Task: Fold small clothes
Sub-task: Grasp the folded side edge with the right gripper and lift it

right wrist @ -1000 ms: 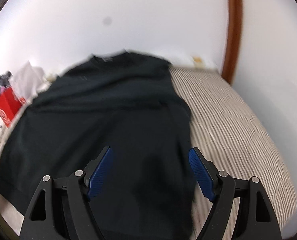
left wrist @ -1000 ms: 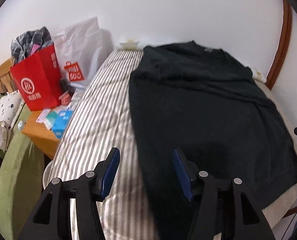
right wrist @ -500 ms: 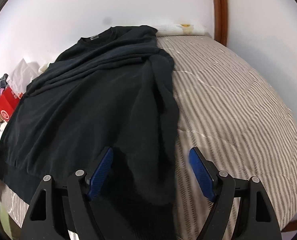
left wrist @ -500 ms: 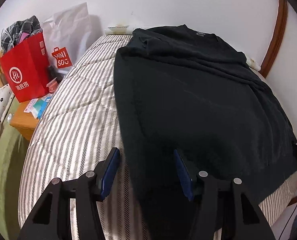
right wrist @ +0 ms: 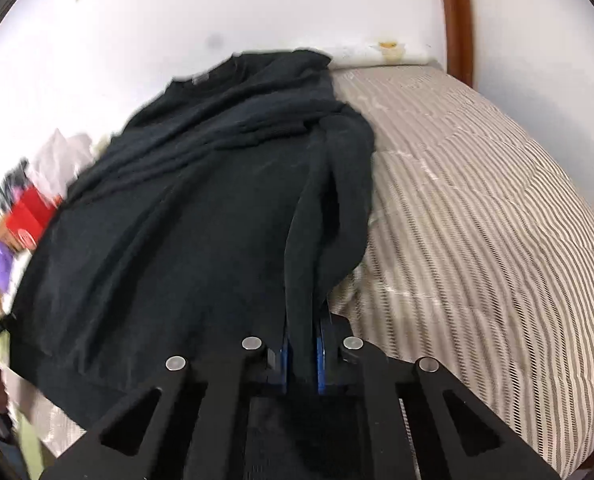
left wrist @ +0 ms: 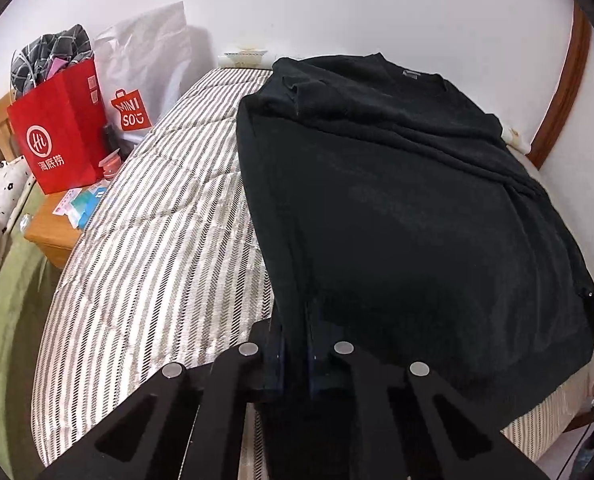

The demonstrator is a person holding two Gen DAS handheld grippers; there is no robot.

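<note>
The sweater point(left wrist: 397, 208) lies spread on the bed point(left wrist: 169, 248). Left of the bed, bags point(left wrist: 57, 128) stand on a nightstand point(left wrist: 47, 228).

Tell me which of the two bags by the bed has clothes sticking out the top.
The red bag: checked grey cloth bulges from its top. The white bag behind it, with the red logo, shows nothing sticking out.

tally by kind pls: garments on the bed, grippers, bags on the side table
Garments: 1, a black knit sweater spread on the striped quilted bedcover.
Grippers: 2, left gripper and right gripper, each pinching a near edge of it.
Bags: 2, a red paper bag and a white plastic bag.
Total: 5
</note>
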